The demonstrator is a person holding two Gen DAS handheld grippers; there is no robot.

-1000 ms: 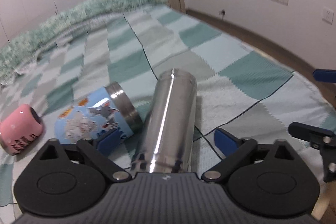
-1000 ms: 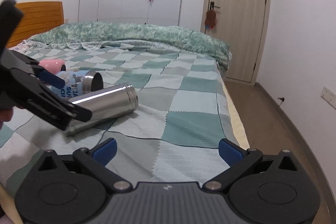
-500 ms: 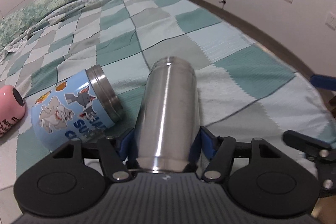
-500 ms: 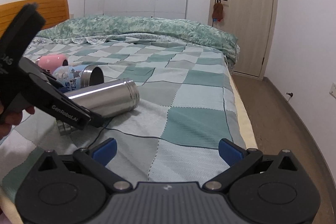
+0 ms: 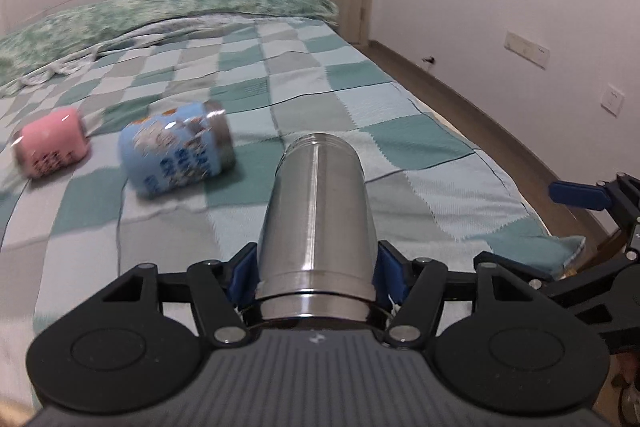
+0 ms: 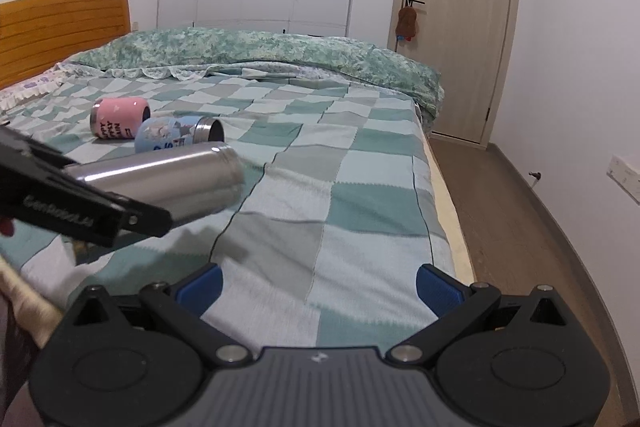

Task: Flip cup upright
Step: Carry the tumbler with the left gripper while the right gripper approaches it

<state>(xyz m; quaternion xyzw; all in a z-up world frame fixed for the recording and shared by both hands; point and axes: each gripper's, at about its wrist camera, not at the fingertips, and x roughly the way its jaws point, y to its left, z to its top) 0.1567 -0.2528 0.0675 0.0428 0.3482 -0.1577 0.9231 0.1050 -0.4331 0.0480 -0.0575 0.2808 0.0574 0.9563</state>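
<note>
The left hand-held gripper (image 5: 316,273) clamps the plain steel cup (image 5: 318,215), tilted above the bed (image 6: 360,187); the right hand-held gripper (image 6: 318,285) is wide apart.

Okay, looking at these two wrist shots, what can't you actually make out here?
- Steel cup base: left wrist view, hidden between the left tongs; right wrist view, behind their arm.
- Blue cup print: motion-blurred in left view, small in right.
- Pink cup mouth: faces away in both views.
- Right tongs: open, holding nothing.
</note>
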